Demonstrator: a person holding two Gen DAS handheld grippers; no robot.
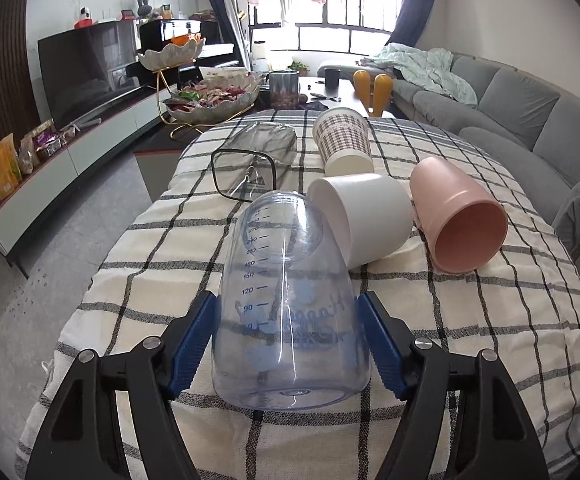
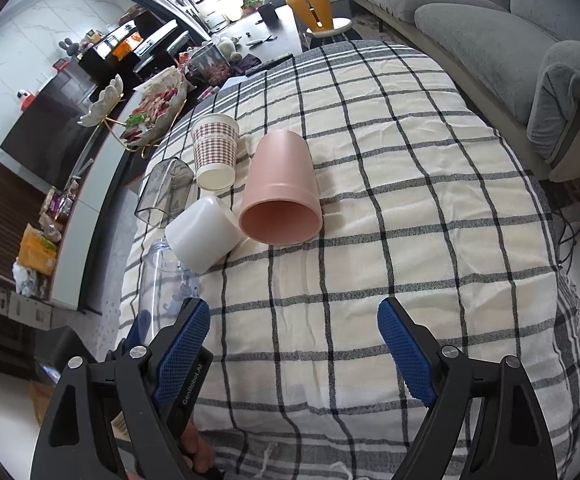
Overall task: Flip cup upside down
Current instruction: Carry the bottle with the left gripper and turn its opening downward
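My left gripper (image 1: 287, 320) is shut on a clear blue measuring cup (image 1: 285, 300) with printed volume marks, its base toward the camera and its mouth pointing away, tilted over the checked tablecloth (image 1: 470, 320). The same cup shows at the left edge of the right wrist view (image 2: 161, 280). A white cup (image 1: 366, 220) lies on its side just beyond it, touching a pink cup (image 1: 462, 220), also on its side. A plaid paper cup (image 1: 344, 140) lies further back. My right gripper (image 2: 294, 344) is open and empty above bare tablecloth (image 2: 410, 200).
A clear square-rimmed container (image 1: 249, 164) lies on its side at the far left of the table. A two-tier snack stand (image 1: 209, 96) and a TV (image 1: 85, 68) stand beyond the left edge. A grey sofa (image 1: 510, 100) runs along the right.
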